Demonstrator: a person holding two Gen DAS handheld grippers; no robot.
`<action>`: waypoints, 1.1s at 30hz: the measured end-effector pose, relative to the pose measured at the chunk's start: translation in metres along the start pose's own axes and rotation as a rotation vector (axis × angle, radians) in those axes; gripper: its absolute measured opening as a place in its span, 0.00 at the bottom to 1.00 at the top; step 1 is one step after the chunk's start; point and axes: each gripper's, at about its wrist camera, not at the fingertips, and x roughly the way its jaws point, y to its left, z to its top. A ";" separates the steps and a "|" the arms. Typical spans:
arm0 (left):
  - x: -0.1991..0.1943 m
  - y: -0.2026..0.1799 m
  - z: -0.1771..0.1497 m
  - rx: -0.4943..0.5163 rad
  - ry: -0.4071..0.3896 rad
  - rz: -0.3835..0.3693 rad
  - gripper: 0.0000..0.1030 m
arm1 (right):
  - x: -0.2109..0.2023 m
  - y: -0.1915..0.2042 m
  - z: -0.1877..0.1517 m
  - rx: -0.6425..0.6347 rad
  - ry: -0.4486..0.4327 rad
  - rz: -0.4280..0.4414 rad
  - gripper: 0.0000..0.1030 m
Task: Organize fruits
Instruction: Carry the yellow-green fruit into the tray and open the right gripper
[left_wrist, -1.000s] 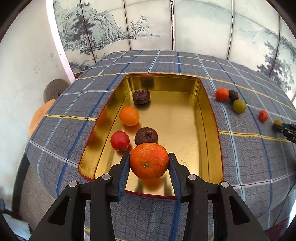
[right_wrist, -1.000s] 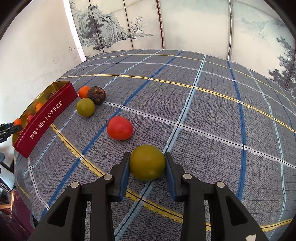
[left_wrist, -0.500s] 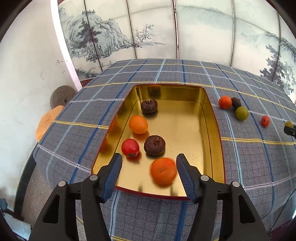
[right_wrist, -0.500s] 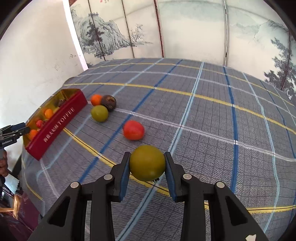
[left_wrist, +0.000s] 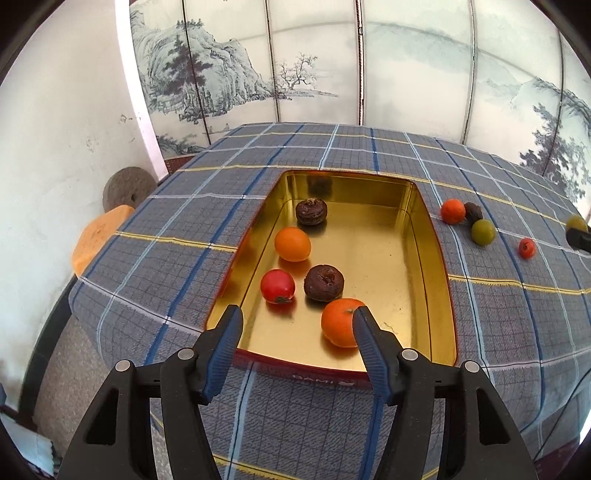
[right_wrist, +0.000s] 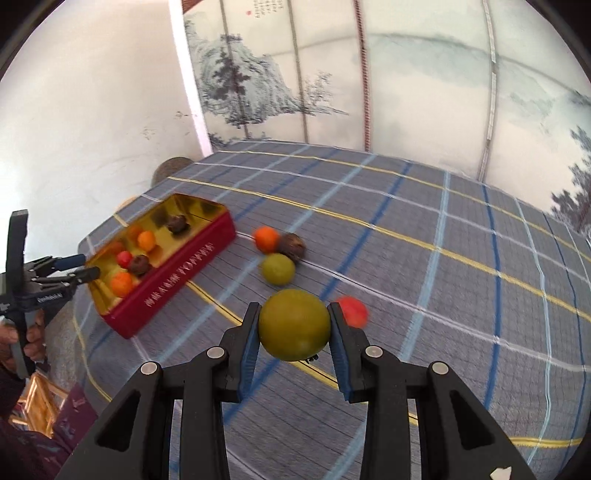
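we count one gold tin (left_wrist: 436, 258) with five fruits in it: two orange fruits (left_wrist: 292, 244) (left_wrist: 340, 322), two dark brown wrinkled fruits (left_wrist: 311, 211) (left_wrist: 324, 282) and one red fruit (left_wrist: 277, 286). on the plaid tablecloth (left_wrist: 184, 229) we count four more: one orange (left_wrist: 453, 211), one dark brown (left_wrist: 473, 211), one green (left_wrist: 482, 231), one red (left_wrist: 526, 247). one more green fruit (right_wrist: 294, 324) sits between gripper pads. two grippers (left_wrist: 297, 338) (right_wrist: 293, 341) in all.

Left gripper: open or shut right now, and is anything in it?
Open and empty. The left gripper has its jaws spread with only the gold tin showing between them; the big orange lies loose on the tin floor.
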 end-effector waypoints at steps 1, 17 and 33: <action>-0.001 0.002 0.000 -0.004 -0.004 0.001 0.61 | 0.002 0.006 0.003 -0.008 0.000 0.014 0.31; -0.007 0.033 -0.002 -0.046 -0.020 0.069 0.63 | 0.117 0.127 0.068 -0.114 0.110 0.279 0.32; 0.004 0.048 -0.010 -0.037 -0.009 0.115 0.70 | 0.190 0.150 0.089 -0.105 0.216 0.257 0.32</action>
